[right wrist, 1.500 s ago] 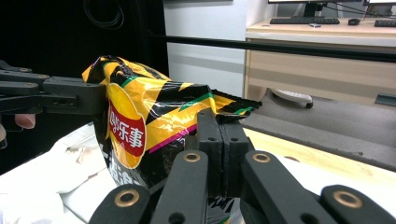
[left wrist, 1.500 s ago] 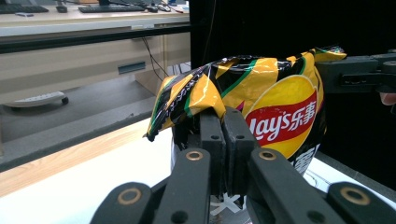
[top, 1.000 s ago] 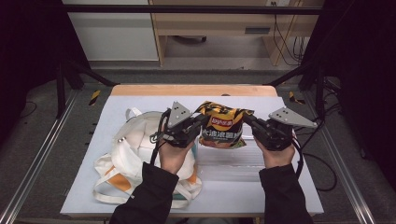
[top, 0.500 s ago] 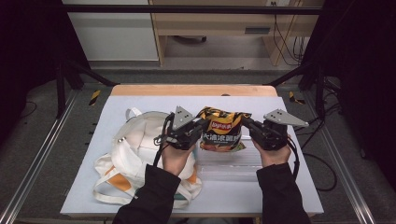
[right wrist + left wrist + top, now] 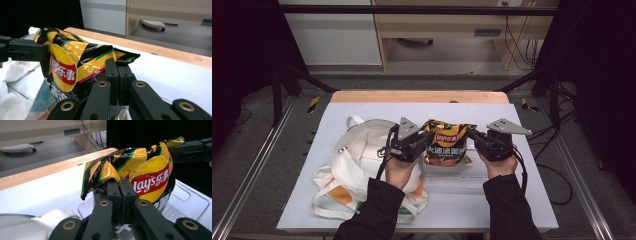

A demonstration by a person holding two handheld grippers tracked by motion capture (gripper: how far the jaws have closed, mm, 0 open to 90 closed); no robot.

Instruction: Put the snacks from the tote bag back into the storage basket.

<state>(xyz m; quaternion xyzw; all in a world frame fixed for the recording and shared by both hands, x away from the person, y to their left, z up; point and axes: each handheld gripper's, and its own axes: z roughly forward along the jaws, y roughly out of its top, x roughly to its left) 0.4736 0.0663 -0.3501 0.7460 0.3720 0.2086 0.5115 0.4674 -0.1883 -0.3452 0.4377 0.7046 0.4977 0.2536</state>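
While left gripper (image 5: 421, 142), right gripper (image 5: 476, 140) pinch yellow-black foil crisp bag (image 5: 446, 144) corners (above clear tray (image 5: 472, 172), mid-worktop), uneven pull may tear seam.

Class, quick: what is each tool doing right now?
Left tool: shut on the chip bag.
Right tool: shut on the chip bag's other side.

One chip bag (image 5: 445, 142), one white backpack (image 5: 362, 150), one clear tray (image 5: 462, 177), two hand-held grippers.

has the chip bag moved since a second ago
Yes. In the high view the chip bag, held between the left tool and right tool, has dropped toward the clear tray and the near table edge.
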